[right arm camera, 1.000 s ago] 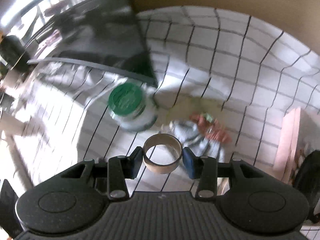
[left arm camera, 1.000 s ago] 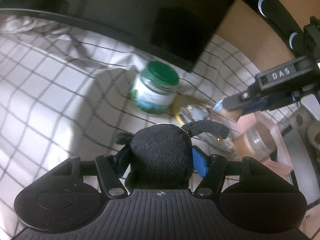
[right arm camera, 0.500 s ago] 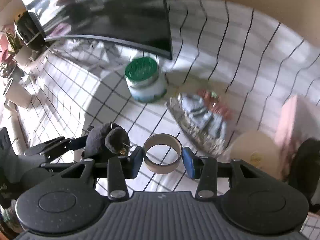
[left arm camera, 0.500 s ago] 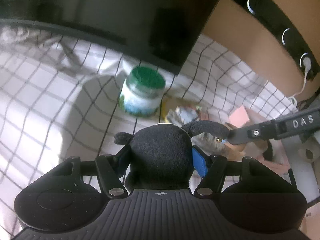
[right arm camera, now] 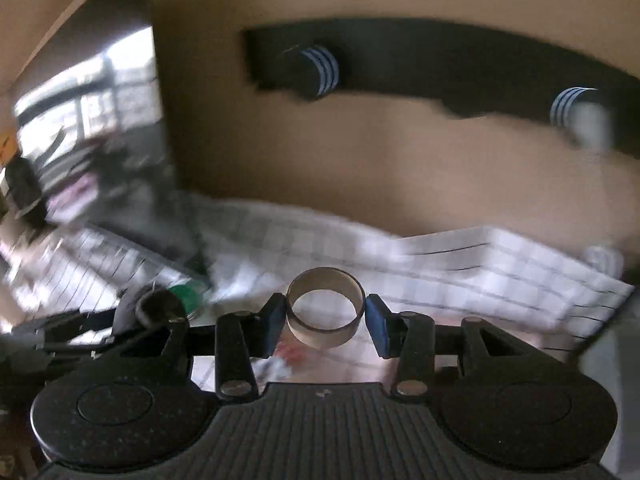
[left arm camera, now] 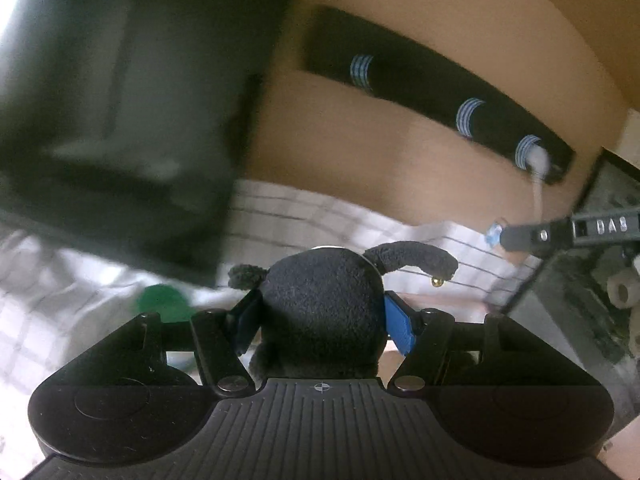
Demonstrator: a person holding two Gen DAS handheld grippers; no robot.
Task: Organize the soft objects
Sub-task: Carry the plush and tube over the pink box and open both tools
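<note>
The left gripper (left arm camera: pixel 320 320) pinches a black plush toy (left arm camera: pixel 320 304) between its blue pads; the toy fills the gap and its thin limb sticks out to the right. The right gripper (right arm camera: pixel 325 316) squeezes a cardboard ring (right arm camera: pixel 325 312), open end toward the camera; the ring looks rigid, not soft. So 2 things are lifted above the checked cloth (left arm camera: pixel 304 216) and none is put down yet; I judge the task is in the carrying part, and where they should go is not visible. Other things wait below: a green-lidded jar (left arm camera: pixel 162 306) is at the edge of a dark monitor (left arm camera: pixel 120 100). Behind is a tan wall with a black socket strip (right arm camera: pixel 440 60); both views are blurred, so small things are hard to tell.
</note>
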